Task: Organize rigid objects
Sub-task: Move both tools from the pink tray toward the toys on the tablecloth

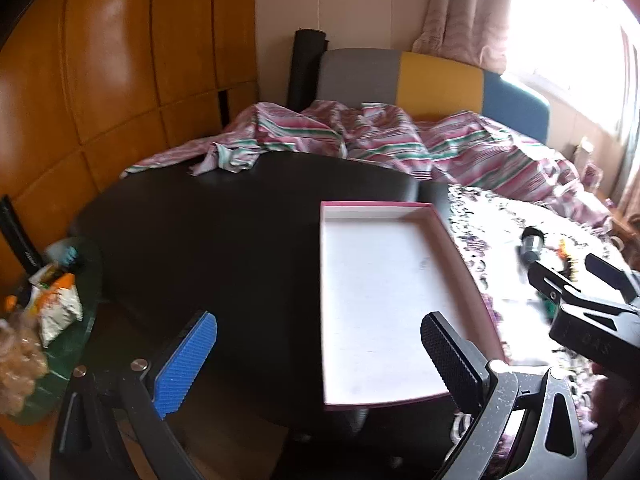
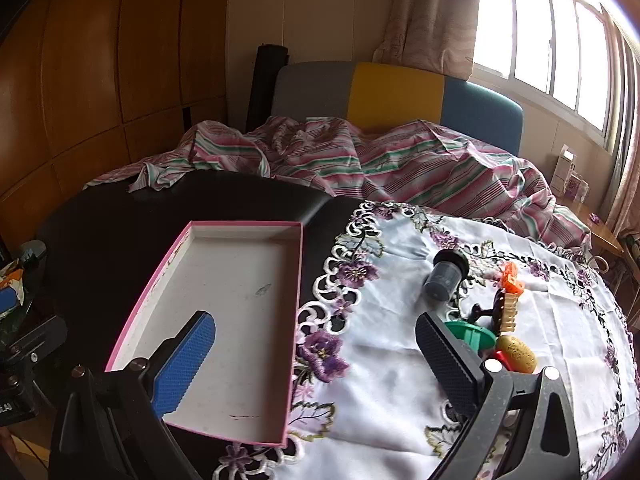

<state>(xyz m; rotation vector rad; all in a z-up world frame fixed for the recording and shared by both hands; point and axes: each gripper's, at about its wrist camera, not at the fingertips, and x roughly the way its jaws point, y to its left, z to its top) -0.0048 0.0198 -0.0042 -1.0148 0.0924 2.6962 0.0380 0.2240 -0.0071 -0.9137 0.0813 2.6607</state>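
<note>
The pink box (image 2: 224,320) has nothing in it, so the tidying looks not started yet. The little things are all on the flowery cloth (image 2: 400,380): a dark jar (image 2: 442,280), an orange toy (image 2: 512,282), a green lid (image 2: 472,336) and a yellow egg shape (image 2: 516,354), just past the right gripper (image 2: 316,354). The box sits under the left gripper (image 1: 320,354). Both grippers tip down, wide open, holding nothing

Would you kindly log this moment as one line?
left gripper: open, empty | right gripper: open, empty | pink box: empty | small objects: on tablecloth
</note>
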